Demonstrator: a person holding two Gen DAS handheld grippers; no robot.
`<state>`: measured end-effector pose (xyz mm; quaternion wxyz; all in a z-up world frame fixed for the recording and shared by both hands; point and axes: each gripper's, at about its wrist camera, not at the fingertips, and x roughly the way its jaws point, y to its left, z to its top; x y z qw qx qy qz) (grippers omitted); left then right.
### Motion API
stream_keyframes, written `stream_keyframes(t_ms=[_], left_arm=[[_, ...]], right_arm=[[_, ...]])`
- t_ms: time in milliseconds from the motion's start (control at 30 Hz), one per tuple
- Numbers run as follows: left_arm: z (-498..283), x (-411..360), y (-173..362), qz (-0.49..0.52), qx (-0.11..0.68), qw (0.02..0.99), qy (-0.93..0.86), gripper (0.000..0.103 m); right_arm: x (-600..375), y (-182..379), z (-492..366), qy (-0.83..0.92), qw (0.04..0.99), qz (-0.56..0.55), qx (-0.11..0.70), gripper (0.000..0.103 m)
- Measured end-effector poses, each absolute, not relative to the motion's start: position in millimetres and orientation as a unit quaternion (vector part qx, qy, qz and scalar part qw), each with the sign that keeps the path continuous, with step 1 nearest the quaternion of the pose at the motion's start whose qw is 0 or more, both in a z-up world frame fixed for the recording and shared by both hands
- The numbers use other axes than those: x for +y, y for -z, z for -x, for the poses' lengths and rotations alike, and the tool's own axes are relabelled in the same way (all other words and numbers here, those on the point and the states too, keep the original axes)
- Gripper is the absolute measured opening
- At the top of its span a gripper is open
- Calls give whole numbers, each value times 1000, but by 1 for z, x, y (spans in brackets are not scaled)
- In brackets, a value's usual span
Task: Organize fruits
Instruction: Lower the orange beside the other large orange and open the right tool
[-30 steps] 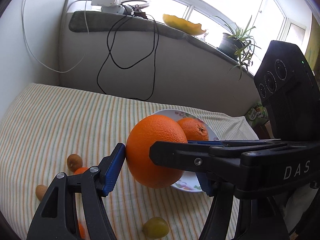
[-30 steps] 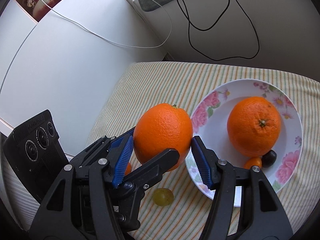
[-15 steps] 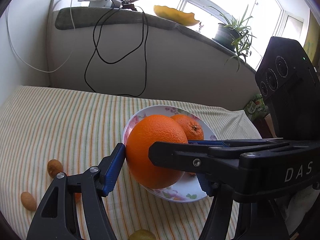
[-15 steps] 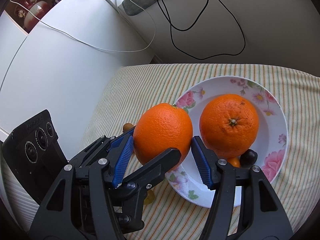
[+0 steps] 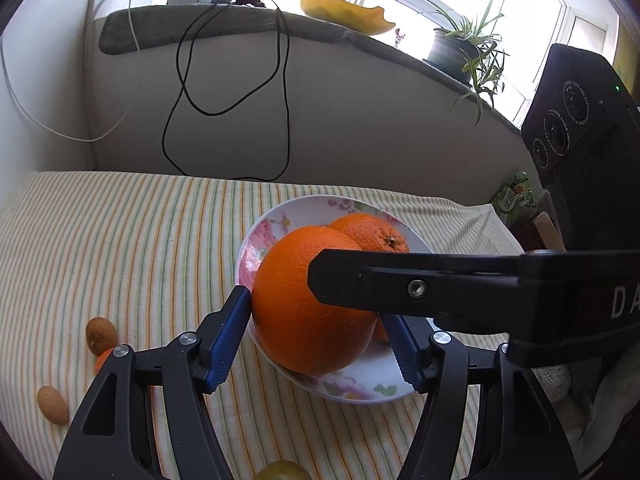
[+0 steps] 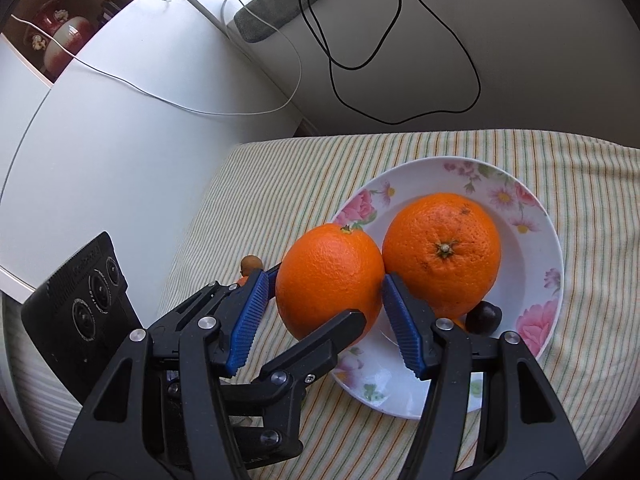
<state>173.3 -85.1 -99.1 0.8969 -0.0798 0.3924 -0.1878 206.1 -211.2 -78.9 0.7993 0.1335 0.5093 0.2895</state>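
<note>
Both grippers clamp one large orange (image 5: 308, 312), also in the right wrist view (image 6: 328, 280). My left gripper (image 5: 320, 328) grips its sides with blue pads. My right gripper (image 6: 324, 308) grips it too, and its finger crosses the left wrist view. The orange hangs over the near left rim of a floral plate (image 6: 536, 248), also in the left wrist view (image 5: 360, 388), touching a second orange (image 6: 440, 248) lying in the plate. A dark fruit (image 6: 484, 316) and a small orange fruit lie in the plate beside it.
Small brown and orange fruits (image 5: 100, 334) lie on the striped cloth left of the plate, another (image 5: 52, 404) nearer, and a green one (image 5: 280, 472) at the bottom. A wall with hanging cables (image 5: 224, 80) and a windowsill plant (image 5: 460, 52) stand behind.
Both grippers carried the held orange rightward and forward, from beside the plate to over its near left rim, against the second orange.
</note>
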Motion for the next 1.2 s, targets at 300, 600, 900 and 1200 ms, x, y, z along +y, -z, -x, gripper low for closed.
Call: stream_keyframes(t_ms=[300,600,900,1200], left_arm=[[-164,-80,95,78,384,901,185,66],[-151,-72,93,76,382,903,180,67],[-135,-66,84,73,370,908,180,67],[-114,-54,77,76,355,915,176,67]], right_arm=[[-217,71,-197,-279,813,-121,496,71],[-226,65,-185,-273,823,-120,484,72],[-230,57,-171,-265,836,-108,467,73],[-223,49,-147,-265,856,-70,438,73]])
